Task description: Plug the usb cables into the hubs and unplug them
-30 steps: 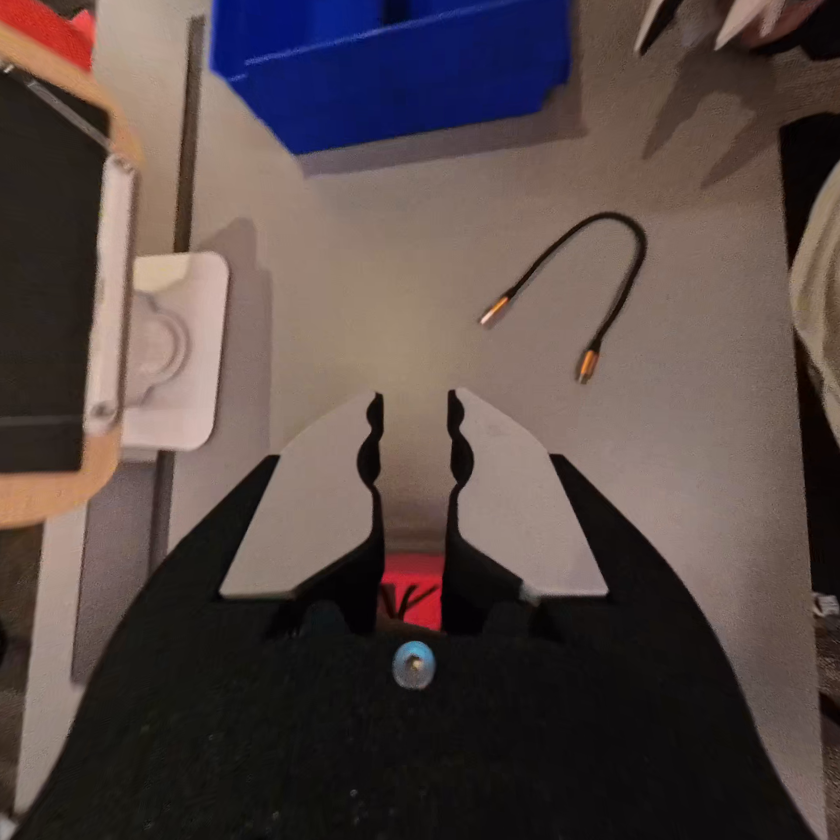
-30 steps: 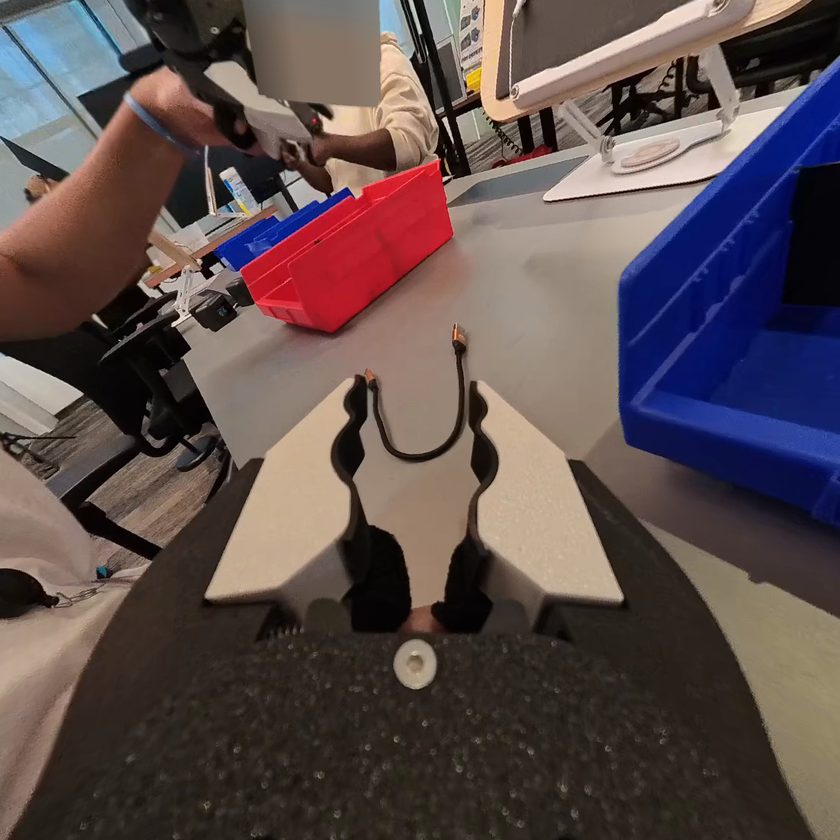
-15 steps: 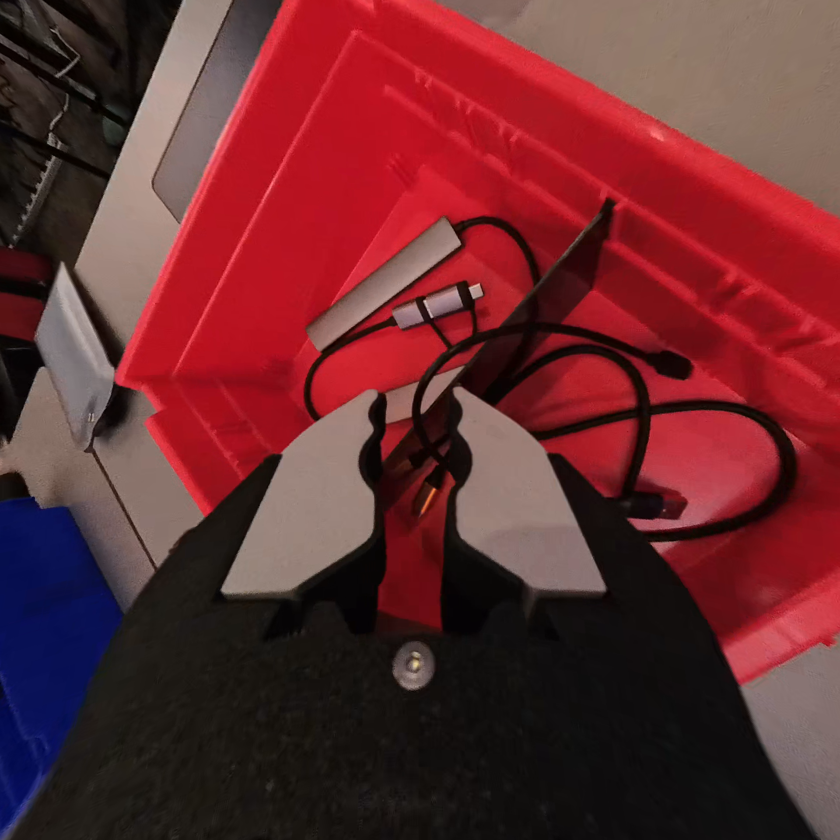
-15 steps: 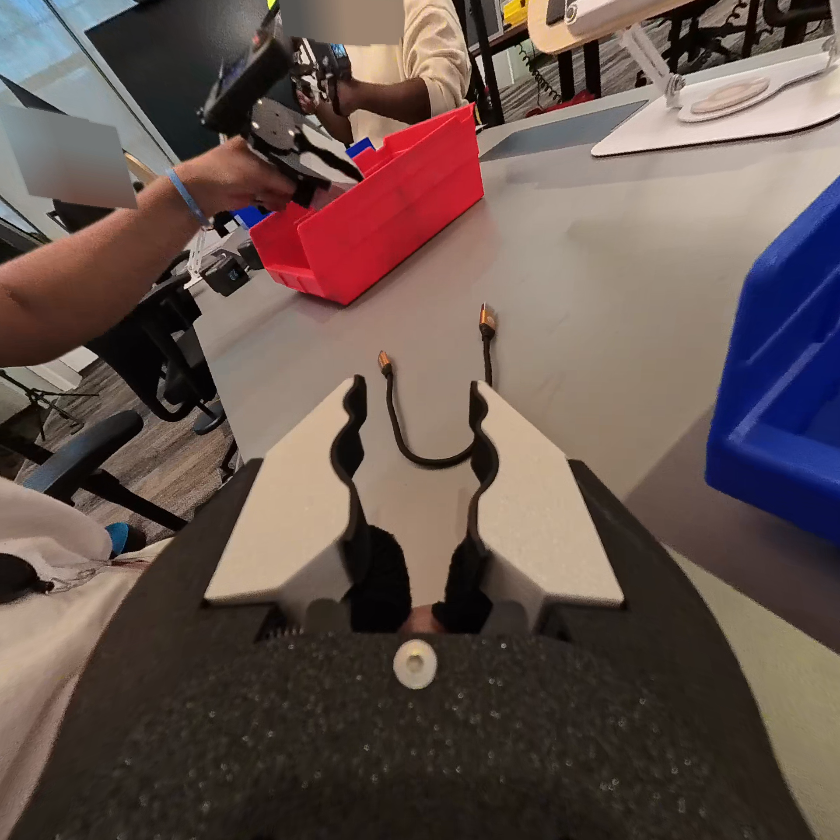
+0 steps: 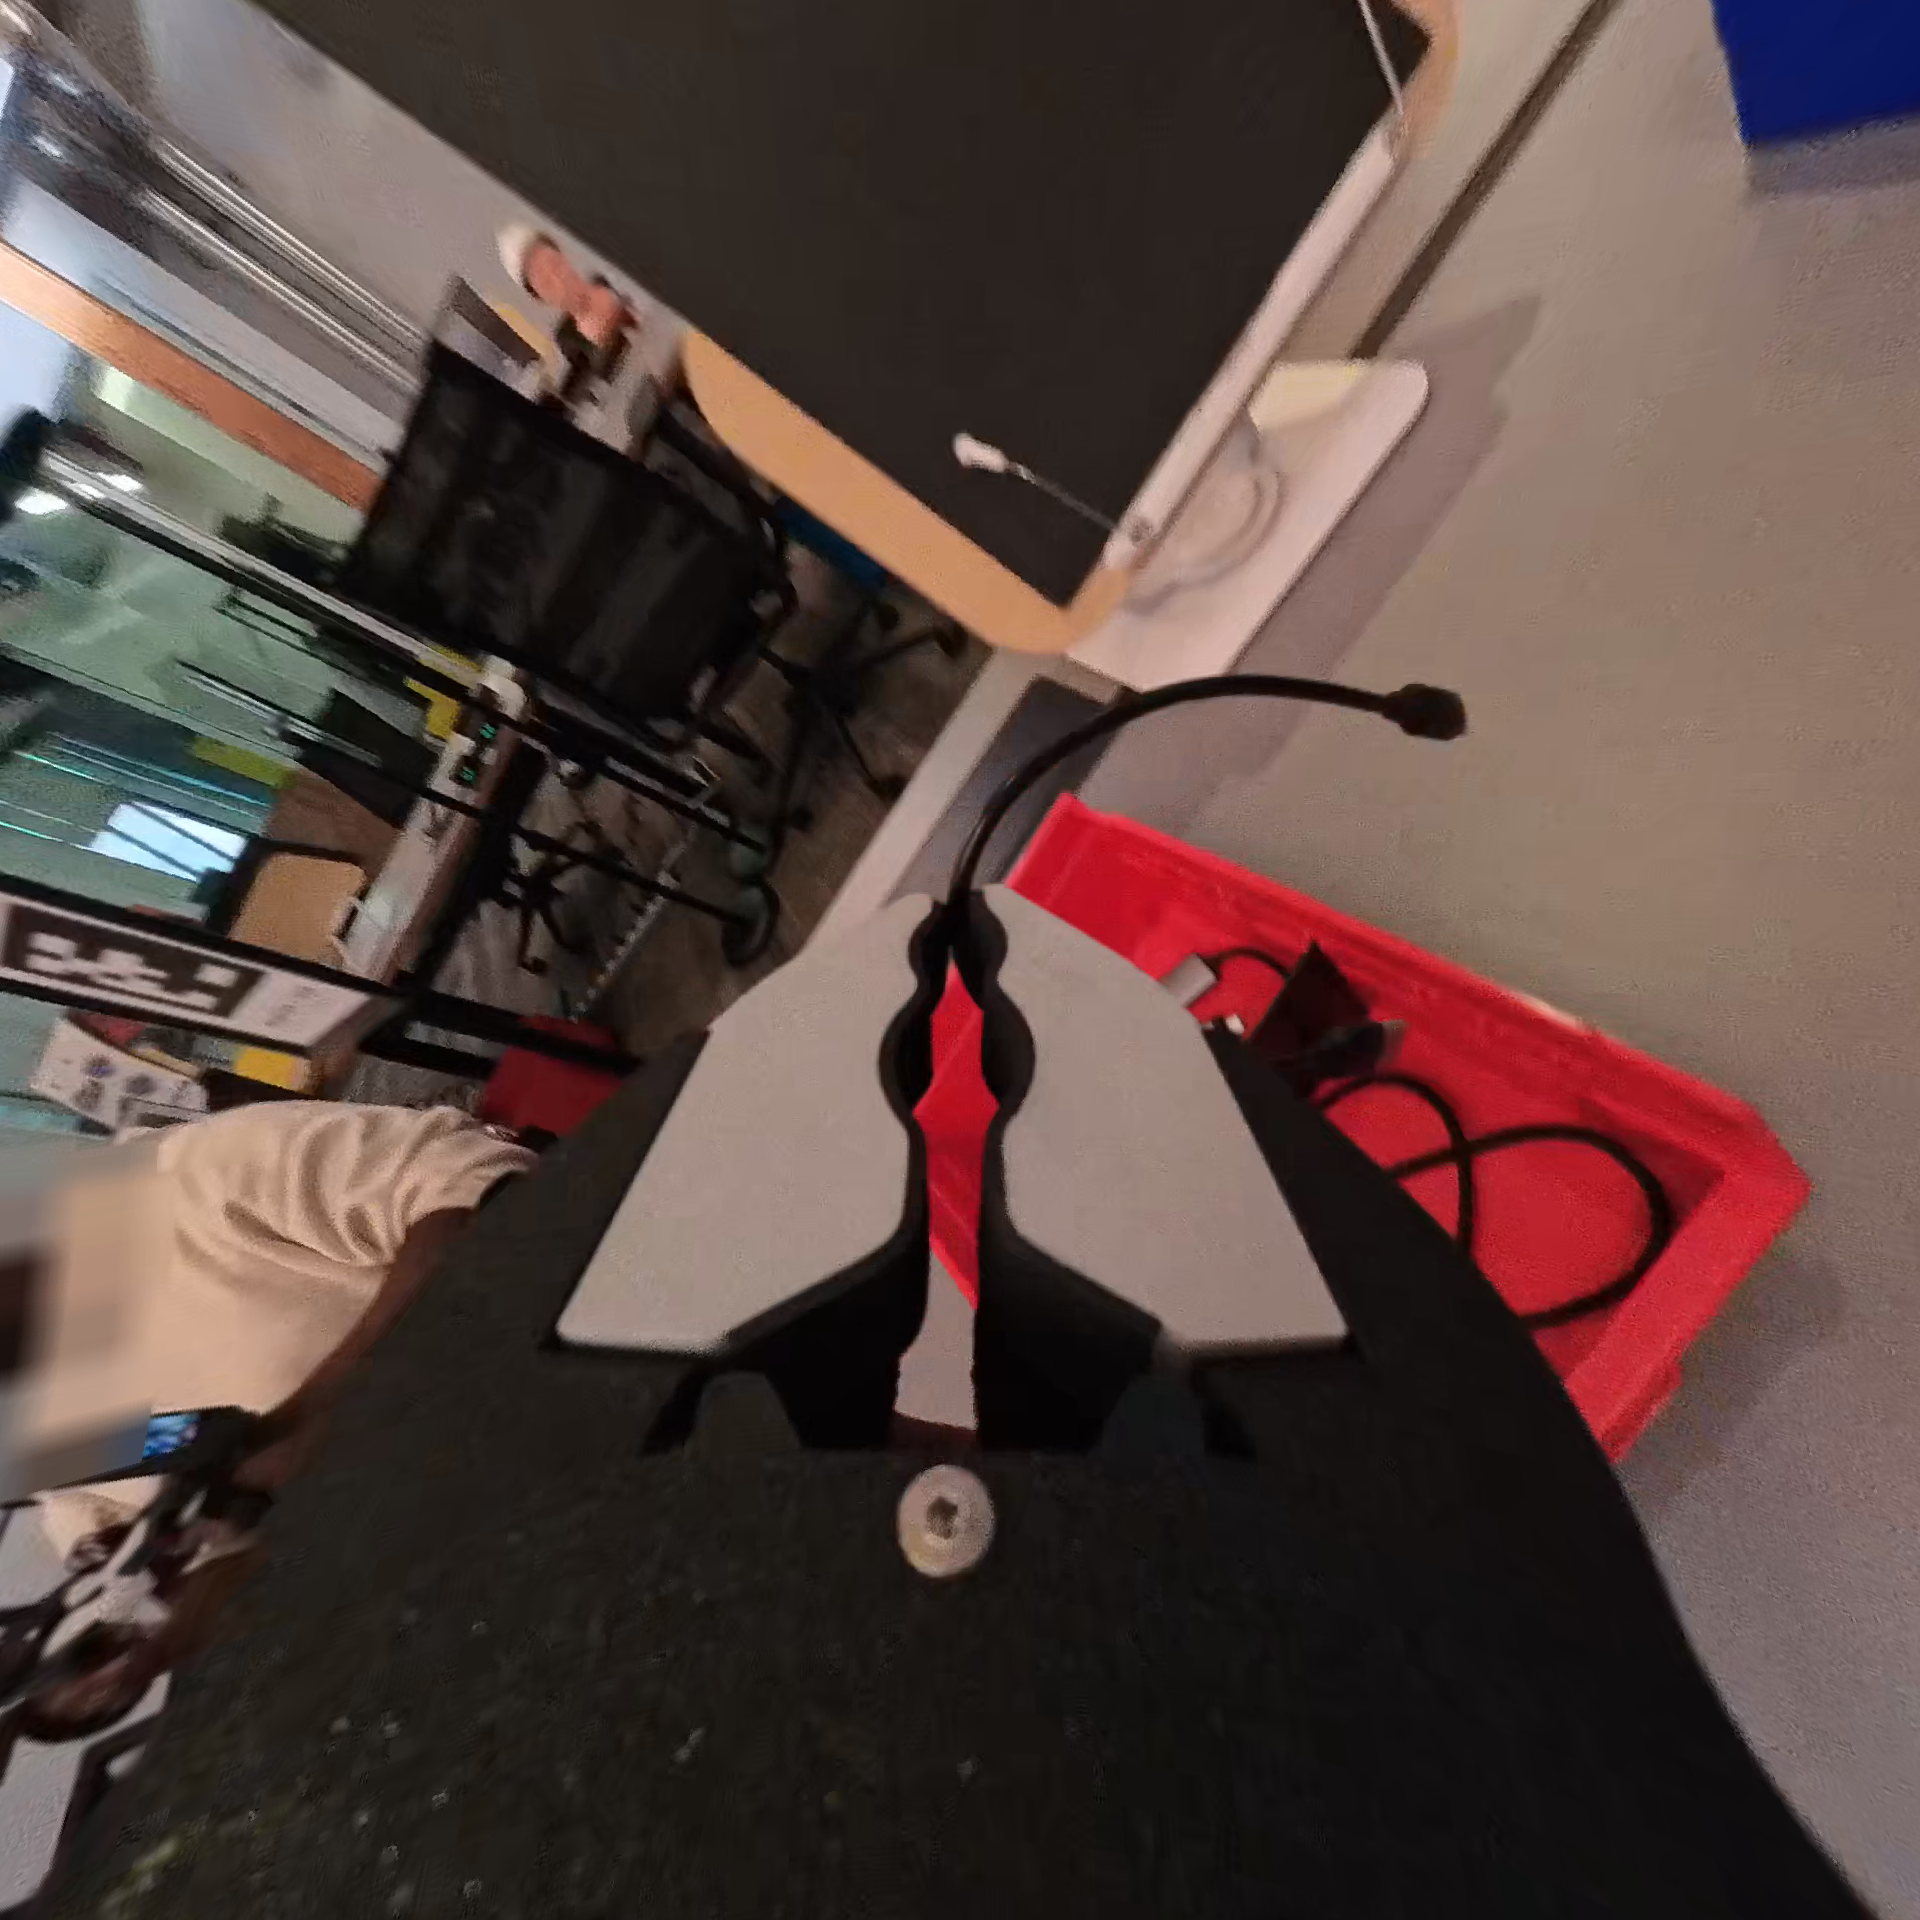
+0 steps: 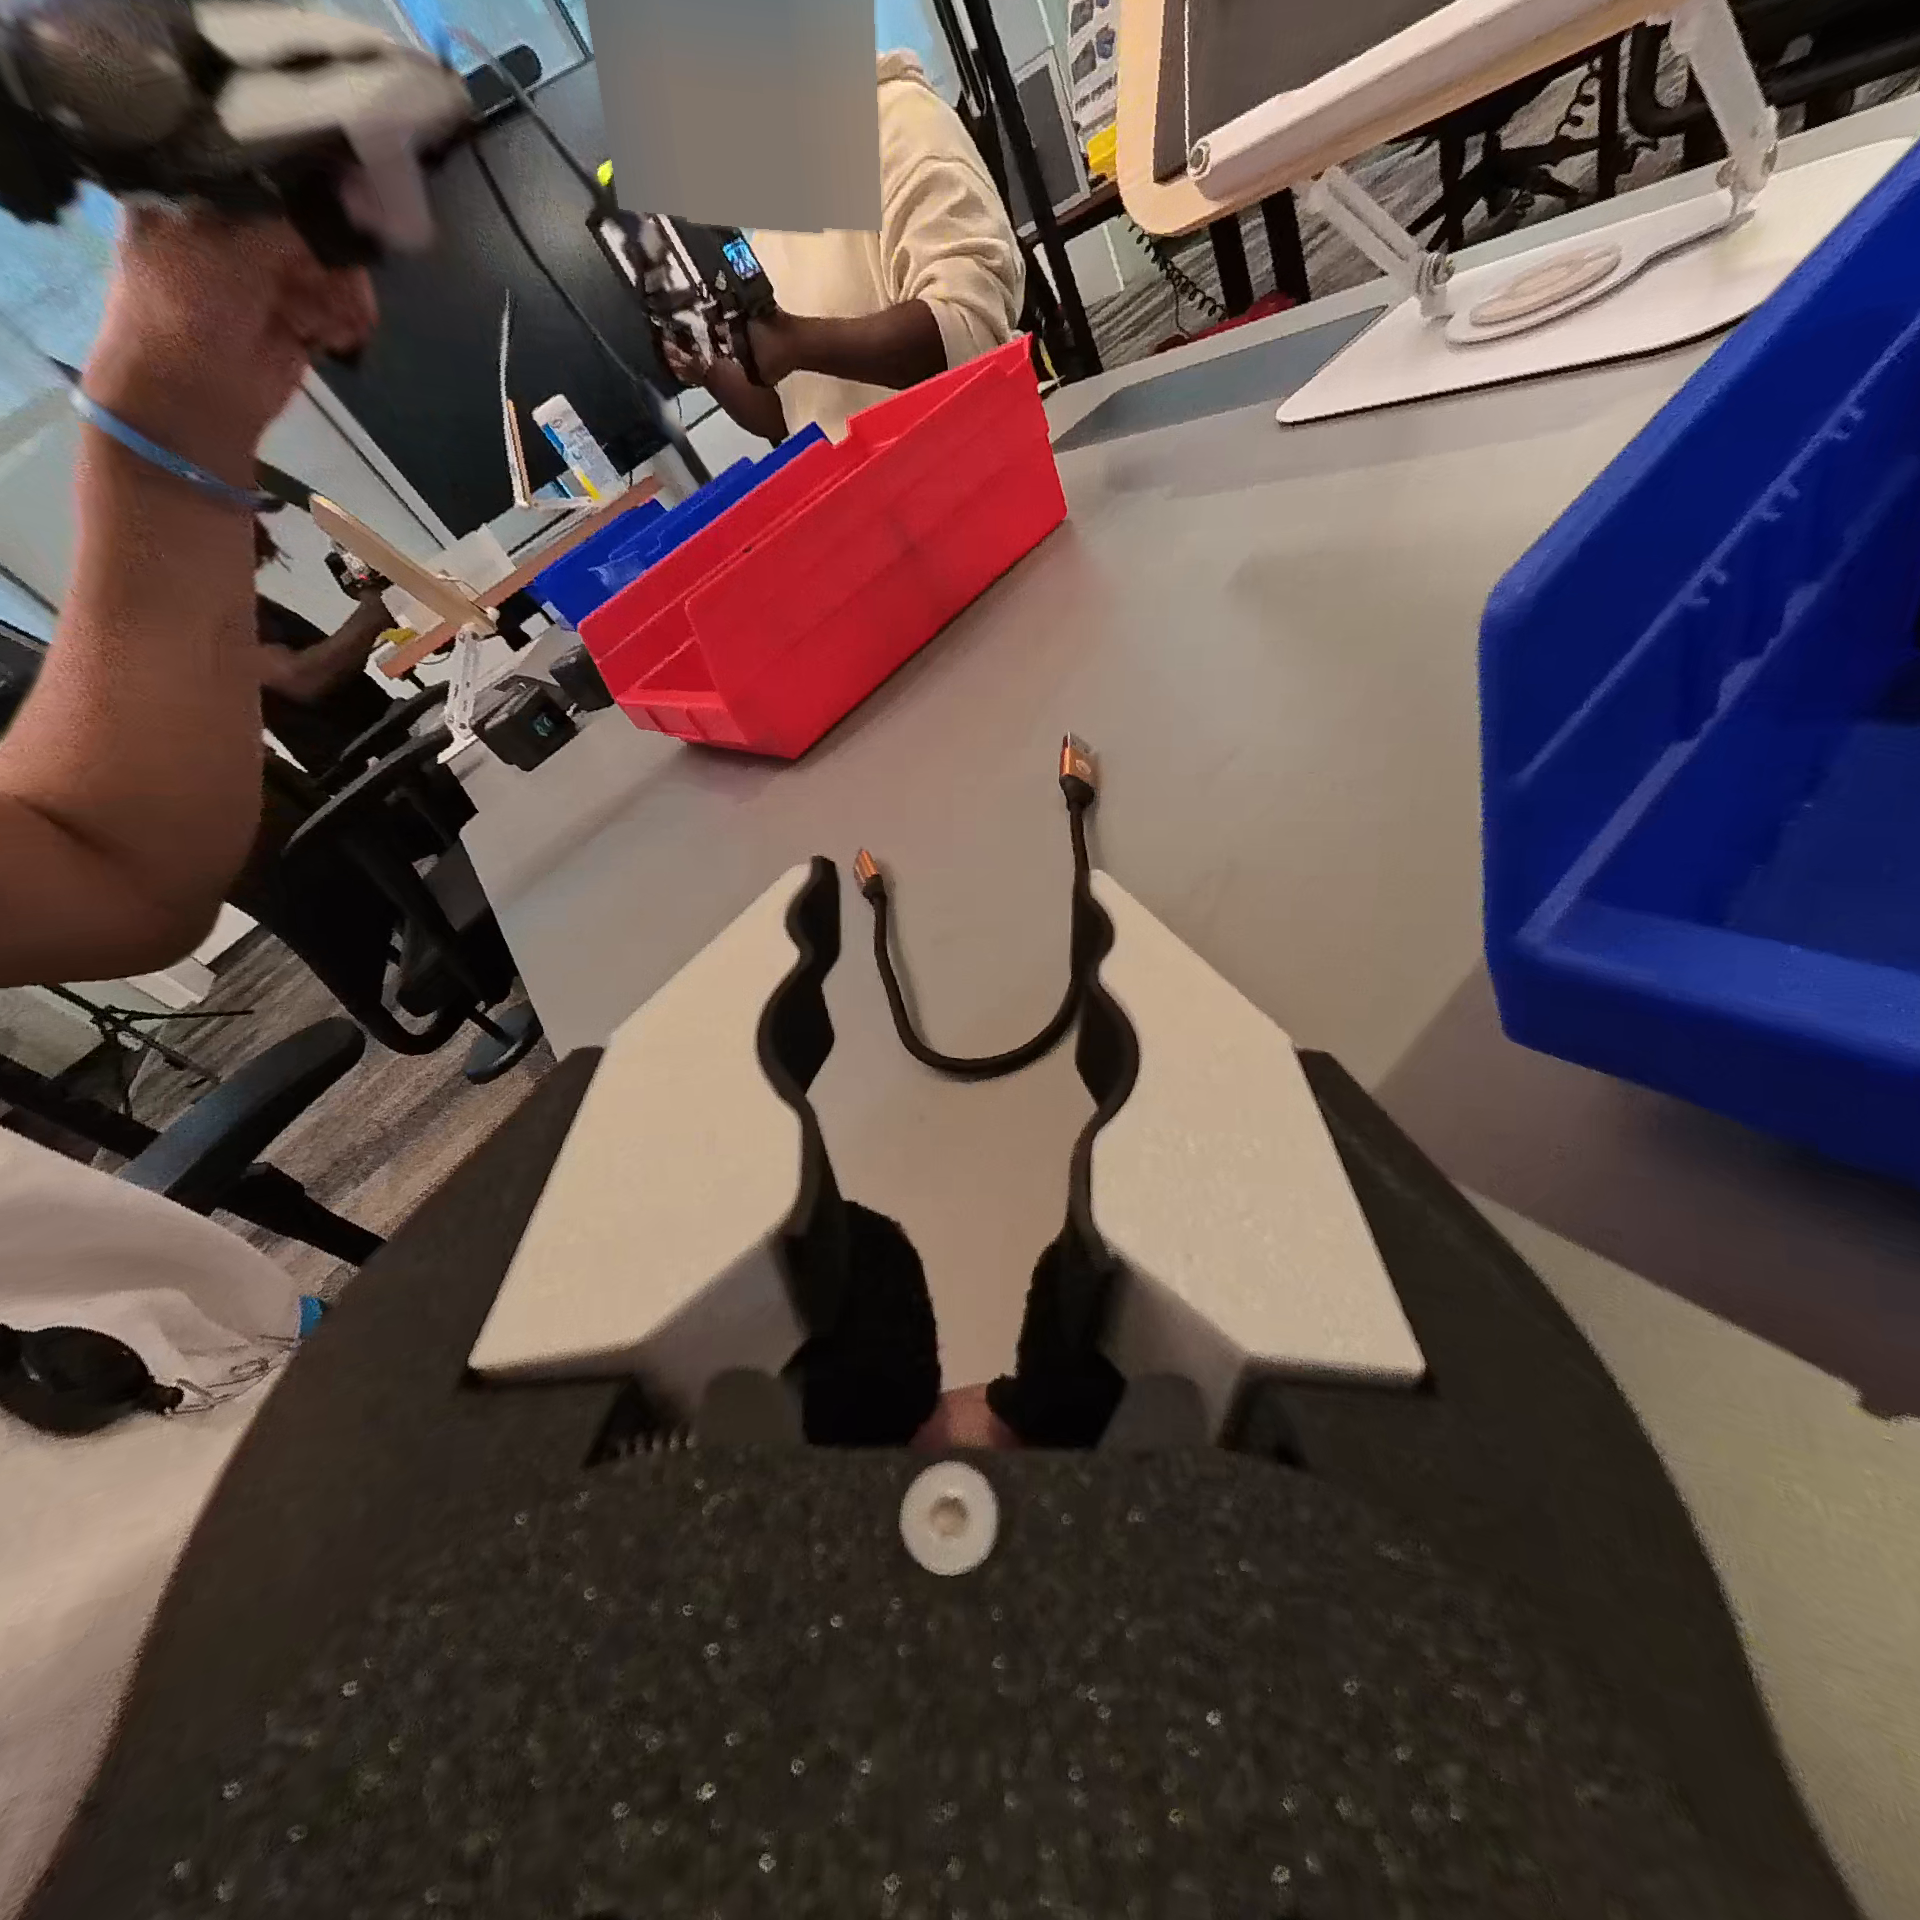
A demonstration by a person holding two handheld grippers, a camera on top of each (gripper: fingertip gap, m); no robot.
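My left gripper (image 5: 958, 928) is shut on a thin black cable (image 5: 1164, 702) and holds it in the air above a red bin (image 5: 1558, 1132); the cable arcs up to a black plug at its free end. More black cables and a grey adapter lie in that bin. My right gripper (image 6: 956, 883) is open and empty, low over the grey table (image 6: 1247, 644), with a short black cable with copper-coloured plugs (image 6: 982, 1055) lying between its fingers. The left gripper also shows in the right wrist view (image 6: 312, 114), raised and blurred at top left.
A blue bin (image 6: 1704, 790) stands at the right, the red bin (image 6: 852, 582) farther back left. A tilted board on a white stand (image 6: 1538, 281) is at the back. Another person in a cream top (image 6: 914, 260) holds a device beyond the table. Office chairs stand at the left. My right fingertips sit around 45 cm from my left ones.
My left gripper went from over the table down into the red bin, closed on a black cable, and has now lifted it and tilted. My right gripper has stayed open by the short cable.
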